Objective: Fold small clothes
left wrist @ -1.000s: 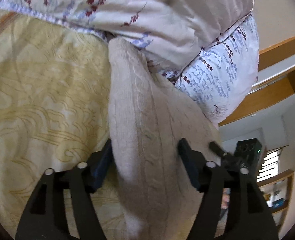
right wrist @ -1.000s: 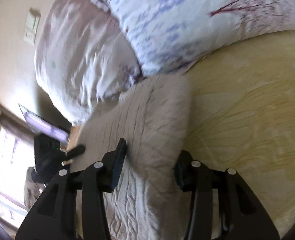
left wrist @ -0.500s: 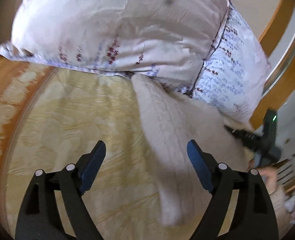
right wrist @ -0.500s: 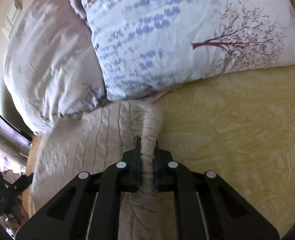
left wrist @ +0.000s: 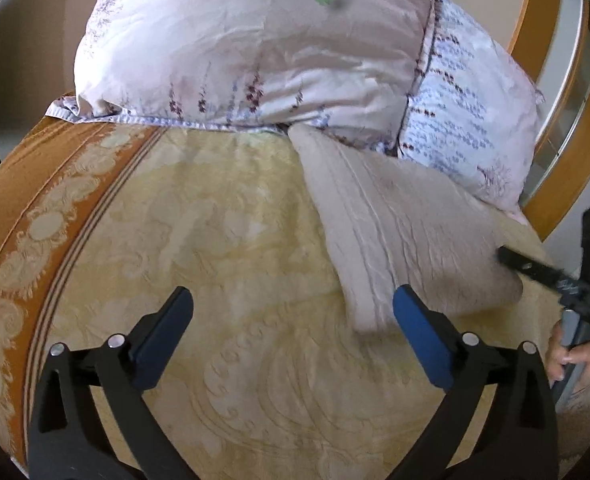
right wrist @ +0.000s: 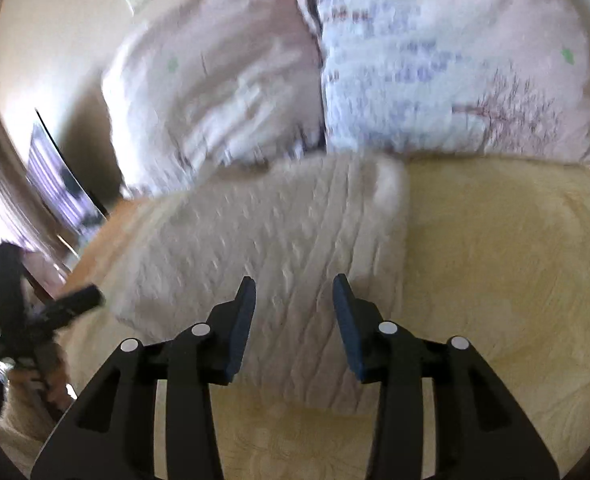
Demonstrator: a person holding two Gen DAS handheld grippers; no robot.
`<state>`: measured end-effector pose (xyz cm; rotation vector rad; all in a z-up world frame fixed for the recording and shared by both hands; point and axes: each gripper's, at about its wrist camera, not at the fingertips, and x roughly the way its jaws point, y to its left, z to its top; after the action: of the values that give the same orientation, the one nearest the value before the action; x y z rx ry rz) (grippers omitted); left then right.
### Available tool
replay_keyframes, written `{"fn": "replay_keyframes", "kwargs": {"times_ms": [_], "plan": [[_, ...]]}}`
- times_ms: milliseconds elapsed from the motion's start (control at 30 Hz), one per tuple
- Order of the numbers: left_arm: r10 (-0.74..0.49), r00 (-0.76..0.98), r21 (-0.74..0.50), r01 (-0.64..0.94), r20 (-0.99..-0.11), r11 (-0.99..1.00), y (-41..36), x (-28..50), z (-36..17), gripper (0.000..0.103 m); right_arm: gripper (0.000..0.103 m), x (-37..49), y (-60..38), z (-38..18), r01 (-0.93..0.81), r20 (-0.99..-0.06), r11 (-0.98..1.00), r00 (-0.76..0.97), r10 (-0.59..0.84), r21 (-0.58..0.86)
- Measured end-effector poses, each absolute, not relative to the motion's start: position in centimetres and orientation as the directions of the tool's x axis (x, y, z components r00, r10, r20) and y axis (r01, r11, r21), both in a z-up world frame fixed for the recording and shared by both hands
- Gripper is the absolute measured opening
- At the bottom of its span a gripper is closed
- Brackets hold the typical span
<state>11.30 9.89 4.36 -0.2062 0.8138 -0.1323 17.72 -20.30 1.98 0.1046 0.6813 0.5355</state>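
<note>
A folded cream cable-knit sweater (left wrist: 399, 232) lies on the yellow patterned bedspread (left wrist: 215, 240), its far end tucked against two floral pillows (left wrist: 255, 48). The left gripper (left wrist: 293, 308) has just been opening; its jaws stand wide over bare bedspread, nothing between them, the sweater just beside the right-hand finger. The right gripper (right wrist: 293, 300) has also just been opening and hovers released above the knit. The right wrist view is motion-blurred, so pillow prints and objects at its left edge are hard to make out.
</note>
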Motion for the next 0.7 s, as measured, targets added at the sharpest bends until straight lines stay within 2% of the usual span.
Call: {"fn": "replay_keyframes", "kwargs": {"times_ms": [67, 133, 200, 267, 300, 467, 700], "plan": [[-0.176, 0.670, -0.198, 0.043, -0.721, 0.979, 8.9, 11.2, 4.0, 0.101, 0.043, 17.8, -20.4, 1.9, -0.434, -0.557, 0.868, 0.670, 0.491, 0.243], [-0.135, 0.667, -0.158, 0.027, -0.732, 0.987, 8.3, 10.9, 3.8, 0.101, 0.044, 17.6, -21.3, 2.7, -0.403, -0.543, 0.867, 0.676, 0.498, 0.294], [-0.098, 0.668, -0.128, 0.004, -0.738, 0.992, 7.8, 10.4, 3.5, 0.101, 0.052, 16.2, -22.3, 3.3, -0.379, -0.510, 0.880, 0.717, 0.475, 0.287], [-0.091, 0.664, -0.105, 0.019, -0.742, 0.994, 7.2, 9.9, 3.3, 0.101, 0.091, 14.2, -23.1, 3.8, -0.336, -0.466, 0.911, 0.784, 0.411, 0.238], [-0.090, 0.663, -0.093, 0.031, -0.743, 0.995, 6.9, 9.8, 3.3, 0.101, 0.094, 13.4, -23.5, 3.9, -0.329, -0.442, 0.917, 0.805, 0.396, 0.223], [-0.038, 0.673, 0.008, 0.066, -0.738, 0.998, 4.9, 8.8, 3.1, 0.101, 0.100, 11.2, -23.9, 3.8, -0.278, -0.427, 0.942, 0.841, 0.332, 0.185], [-0.055, 0.640, 0.010, 0.097, -0.766, 0.995, 3.3, 9.0, 2.3, 0.101, 0.102, 10.1, -22.4, 2.1, -0.272, -0.471, 0.941, 0.816, 0.336, 0.200]]}}
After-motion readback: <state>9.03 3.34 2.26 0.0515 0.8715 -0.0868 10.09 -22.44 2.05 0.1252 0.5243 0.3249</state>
